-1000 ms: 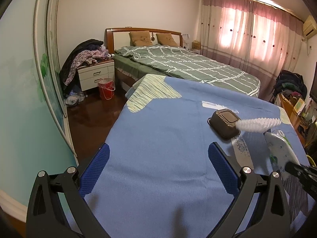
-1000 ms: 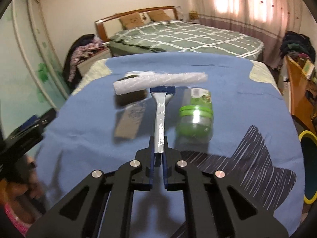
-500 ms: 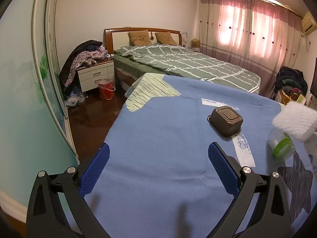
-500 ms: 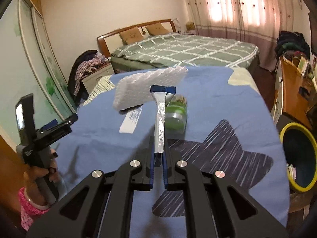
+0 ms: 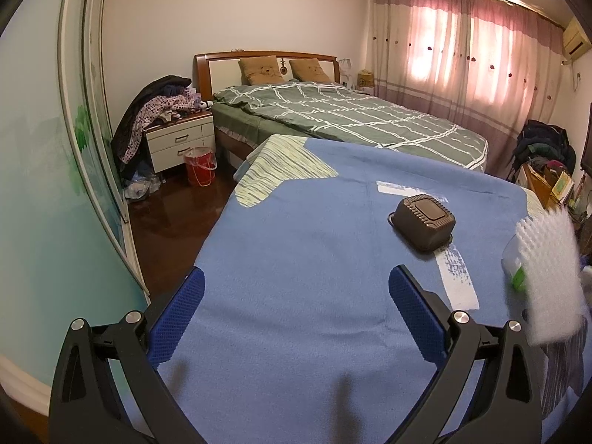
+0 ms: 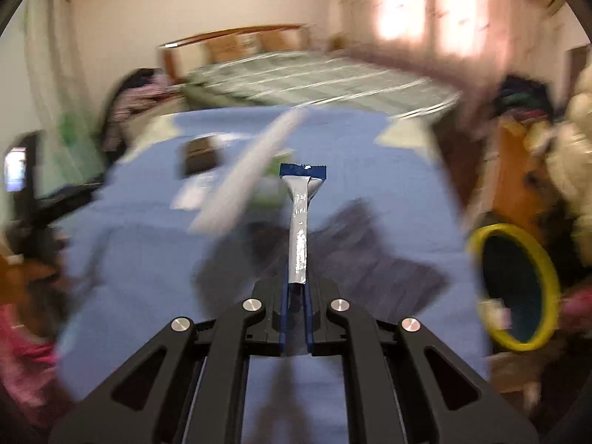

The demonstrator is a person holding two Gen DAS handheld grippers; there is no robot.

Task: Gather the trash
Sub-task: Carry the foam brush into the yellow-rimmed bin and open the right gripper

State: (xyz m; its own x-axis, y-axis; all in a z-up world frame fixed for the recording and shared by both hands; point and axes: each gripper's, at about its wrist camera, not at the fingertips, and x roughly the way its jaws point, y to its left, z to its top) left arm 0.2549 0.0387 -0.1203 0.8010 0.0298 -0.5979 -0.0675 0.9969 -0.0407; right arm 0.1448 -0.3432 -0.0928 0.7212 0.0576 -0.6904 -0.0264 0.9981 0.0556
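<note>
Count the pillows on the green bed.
2. Both brown pillows lean against the headboard: left pillow, right pillow, side by side. Others may be hidden under the quilt.

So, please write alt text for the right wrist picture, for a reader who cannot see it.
The right gripper is shut on a thin silver and blue wrapper that sticks out ahead of its fingers, above a blue blanket. The picture is blurred; a white foam sheet hangs in front, and a yellow-rimmed bin stands at the right.
</note>
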